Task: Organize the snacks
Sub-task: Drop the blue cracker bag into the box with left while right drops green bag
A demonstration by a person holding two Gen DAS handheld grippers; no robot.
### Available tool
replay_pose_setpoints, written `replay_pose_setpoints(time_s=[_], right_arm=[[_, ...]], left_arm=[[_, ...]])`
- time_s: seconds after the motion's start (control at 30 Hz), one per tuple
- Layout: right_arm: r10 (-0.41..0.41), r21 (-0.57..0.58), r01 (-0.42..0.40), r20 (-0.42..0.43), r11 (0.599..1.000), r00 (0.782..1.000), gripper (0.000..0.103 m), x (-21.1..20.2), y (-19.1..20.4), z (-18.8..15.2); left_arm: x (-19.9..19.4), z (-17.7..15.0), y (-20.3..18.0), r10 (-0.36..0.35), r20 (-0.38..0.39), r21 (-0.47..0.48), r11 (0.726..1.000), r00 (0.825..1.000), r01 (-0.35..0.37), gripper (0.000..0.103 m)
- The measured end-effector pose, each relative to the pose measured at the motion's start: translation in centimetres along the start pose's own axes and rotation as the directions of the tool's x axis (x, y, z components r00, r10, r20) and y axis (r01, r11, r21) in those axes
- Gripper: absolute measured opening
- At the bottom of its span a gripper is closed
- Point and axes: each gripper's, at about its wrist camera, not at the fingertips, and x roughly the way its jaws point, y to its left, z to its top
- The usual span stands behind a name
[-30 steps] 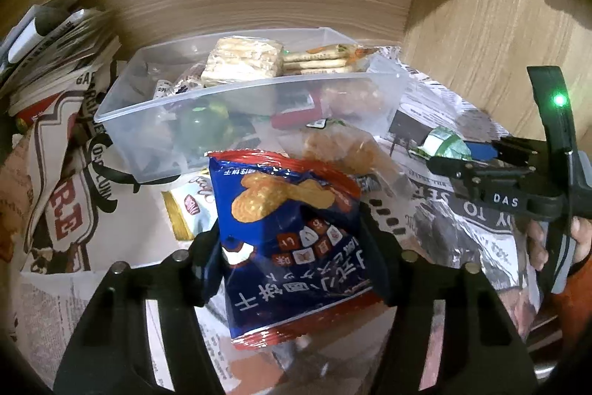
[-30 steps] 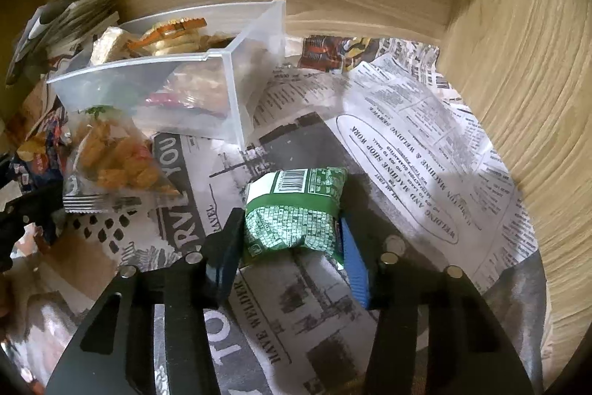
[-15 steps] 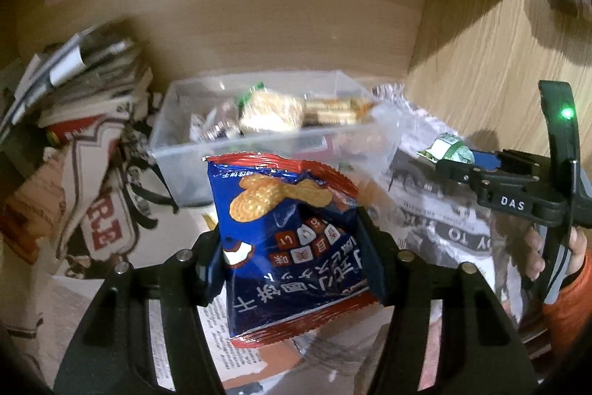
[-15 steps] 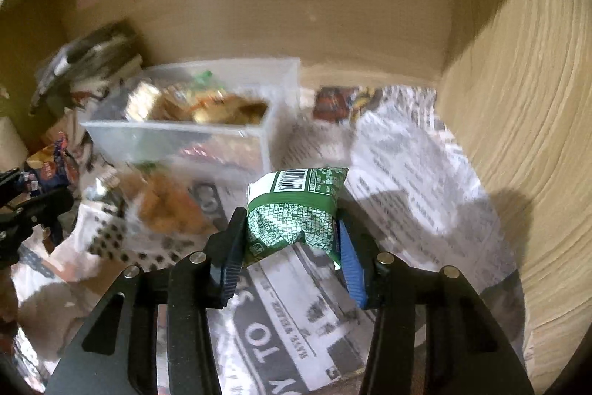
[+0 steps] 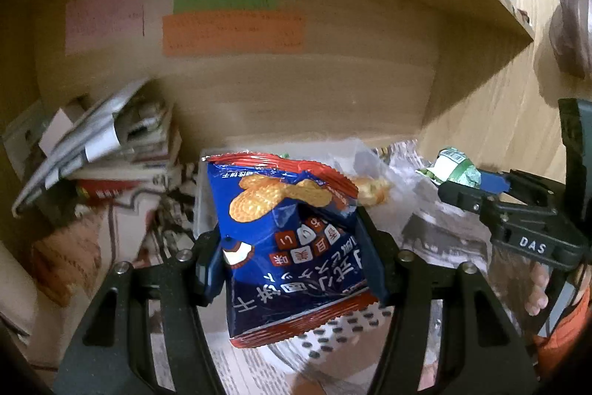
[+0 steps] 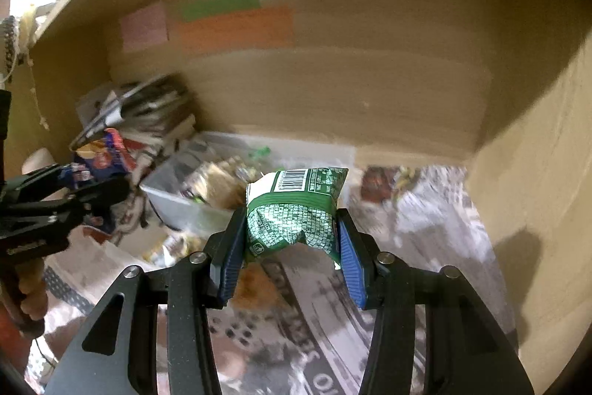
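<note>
My left gripper [image 5: 292, 247] is shut on a blue and red cracker packet [image 5: 288, 239] and holds it up in the air in front of the clear plastic snack box, which the packet mostly hides. My right gripper [image 6: 292, 232] is shut on a green snack packet [image 6: 296, 210] and holds it above the newspaper, near the clear box [image 6: 207, 184] that holds several snacks. The right gripper with the green packet [image 5: 453, 169] shows at the right of the left wrist view. The left gripper with the blue packet [image 6: 100, 154] shows at the left of the right wrist view.
The shelf floor is lined with newspaper [image 6: 425, 221]. A stack of papers and magazines [image 5: 107, 143] lies at the back left. Wooden walls close the back and the right side [image 6: 536, 173]. Coloured notes [image 5: 233, 32] stick to the back wall. A clear bag of snacks [image 5: 370, 187] lies by the box.
Both grippers have lifted with their packets; the box and the newspaper now sit lower and farther in both views, and more of the back wall shows.
</note>
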Motion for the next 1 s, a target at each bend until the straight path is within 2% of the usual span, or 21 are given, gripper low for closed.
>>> replay_pose_setpoints(time_s=[0.43, 1.0], right_arm=[[0.035, -0.026, -0.034, 0.043, 0.999, 0.998, 0.044, 2.4, 2.0, 3.8], [0.005, -0.035, -0.008, -0.089, 0.999, 0.996, 0.044, 9.8, 2.3, 4.8]], left_arm=[[2.5, 3.6, 1.9, 0.01, 0.018, -0.023, 1.0, 1.0, -0.009, 0.061], [9.5, 3.7, 5.0, 0.014, -0.092, -0.076, 0.997, 0.996, -0.021, 0.061]])
